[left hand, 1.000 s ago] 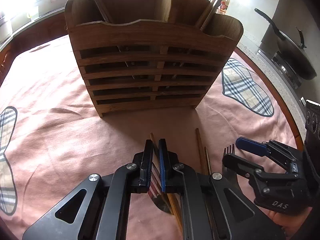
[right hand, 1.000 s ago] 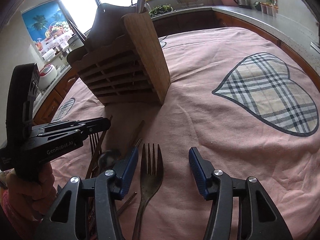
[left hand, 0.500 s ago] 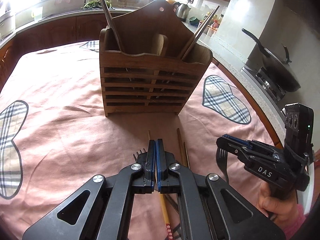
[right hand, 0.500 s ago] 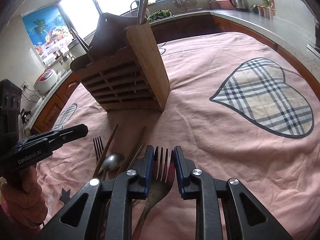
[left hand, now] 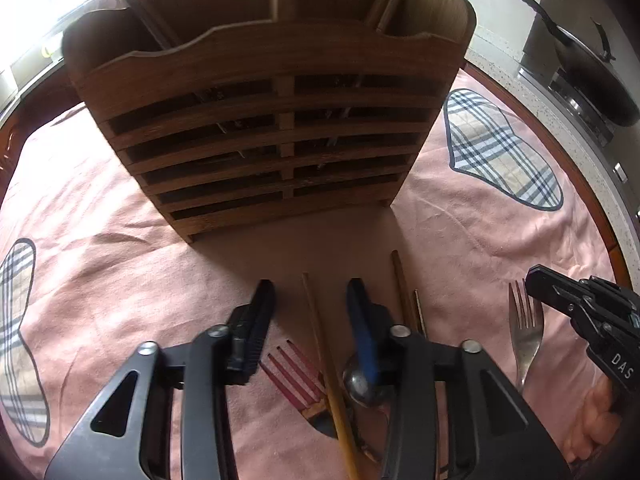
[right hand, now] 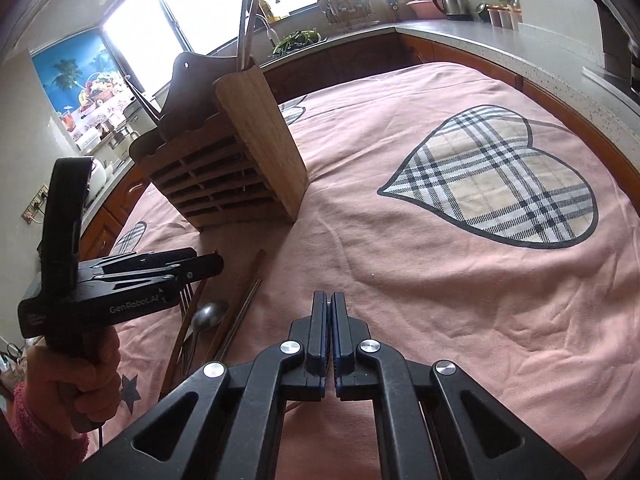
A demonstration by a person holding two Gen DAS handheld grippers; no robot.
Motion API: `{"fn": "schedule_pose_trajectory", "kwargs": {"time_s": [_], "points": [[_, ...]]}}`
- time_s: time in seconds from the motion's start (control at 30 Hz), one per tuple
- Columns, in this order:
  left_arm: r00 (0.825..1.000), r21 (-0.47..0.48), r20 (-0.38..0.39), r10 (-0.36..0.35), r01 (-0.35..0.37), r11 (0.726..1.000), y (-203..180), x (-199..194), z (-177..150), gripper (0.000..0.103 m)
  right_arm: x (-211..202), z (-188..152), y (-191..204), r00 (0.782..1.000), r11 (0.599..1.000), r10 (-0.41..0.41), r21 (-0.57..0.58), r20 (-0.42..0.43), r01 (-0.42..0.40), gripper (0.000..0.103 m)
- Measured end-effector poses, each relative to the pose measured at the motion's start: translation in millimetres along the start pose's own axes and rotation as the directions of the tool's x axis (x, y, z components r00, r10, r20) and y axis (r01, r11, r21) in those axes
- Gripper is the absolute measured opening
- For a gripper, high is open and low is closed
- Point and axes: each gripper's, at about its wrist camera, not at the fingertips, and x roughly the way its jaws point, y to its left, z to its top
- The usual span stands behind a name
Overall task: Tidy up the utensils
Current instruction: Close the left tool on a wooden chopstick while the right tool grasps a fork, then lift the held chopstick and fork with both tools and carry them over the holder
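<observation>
The left gripper (left hand: 310, 312) is held with its jaws spread apart and empty above a cluster of loose utensils on the pink tablecloth (left hand: 120, 280). Beneath and between its fingers, one red-tined fork (left hand: 292, 376), one spoon (left hand: 362, 384) and one light wooden chopstick (left hand: 324, 356) are seen lying on the cloth. Just to the right, two further darker chopsticks (left hand: 404, 288) are laid side by side. The right gripper (right hand: 330, 320) is seen with its jaws drawn together; in the left wrist view one metal fork (left hand: 526, 332) is seen just beside its tip, but whether the fork is actually clamped cannot be told, as no tines are visible between the pads in the right wrist view. Further back, one wooden utensil holder (left hand: 272, 120) is stood upright on the cloth, with a slatted front and two front compartments separated by a central divider. Two chopsticks (right hand: 246, 20) are seen projecting from its right compartment, and one dark utensil handle (left hand: 136, 8) from its left. Three plaid heart patches (right hand: 500, 184) are counted on the cloth in the left wrist view. Beyond the table edge, one black pan (left hand: 592, 76) is set on the stove.
</observation>
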Motion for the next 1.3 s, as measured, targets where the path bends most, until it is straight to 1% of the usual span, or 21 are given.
{"fn": "schedule_pose_trajectory", "kwargs": {"time_s": [0.03,0.07,0.17,0.27,0.43,0.53,0.7,0.83,0.97,1.1,1.3], "points": [[1.000,0.010,0.004,0.012,-0.012,1.000,-1.5,1.8,0.1,0.010,-0.2,0.5,-0.8,1.000,1.000,0.003,0.004,0.001,-0.003,0.002],[1.000,0.021,0.014,0.021,-0.021,1.000,-2.9,1.8,0.4,0.009,-0.4,1.0,-1.3,1.000,1.000,0.005,0.006,0.003,-0.005,0.002],[1.000,0.012,0.022,-0.009,0.009,1.000,-1.2,-0.8,1.2,0.004,-1.8,1.8,-1.1,1.000,1.000,0.010,0.006,0.005,-0.010,0.002],[0.998,0.015,0.059,-0.017,0.016,1.000,0.2,-17.3,-0.6,0.004,-6.0,2.7,0.5,1.000,1.000,0.015,0.005,0.014,-0.016,0.002],[0.988,-0.044,0.137,-0.077,0.084,0.995,19.0,-62.3,-13.2,0.004,-22.5,6.8,7.1,0.998,0.999,0.034,-0.003,0.048,-0.034,0.002],[0.976,-0.093,0.190,-0.106,0.126,0.988,29.2,-89.9,-22.4,0.004,-34.8,9.4,14.4,0.996,0.999,0.044,-0.016,0.075,-0.043,0.002],[0.952,-0.161,0.288,-0.108,0.159,0.974,43.0,-132.2,-42.3,0.004,-52.7,12.1,31.4,0.992,0.998,0.038,-0.060,0.123,-0.031,0.002],[0.934,-0.182,0.350,-0.065,0.136,0.974,45.2,-160.9,-56.1,0.004,-67.4,11.6,45.4,0.986,0.995,0.027,-0.100,0.166,-0.010,0.003],[0.918,-0.198,0.394,-0.044,0.132,0.971,49.0,-183.3,-69.2,0.004,-81.9,11.4,55.4,0.980,0.992,0.033,-0.126,0.199,-0.008,0.003],[0.903,-0.213,0.427,-0.037,0.140,0.967,52.3,-198.9,-79.5,0.004,-96.9,11.8,64.2,0.972,0.990,0.041,-0.143,0.233,-0.008,0.003],[0.884,-0.230,0.468,-0.014,0.136,0.964,55.6,-213.9,-87.0,0.004,-114.6,12.9,75.9,0.957,0.985,0.035,-0.173,0.287,0.016,0.003]]}}
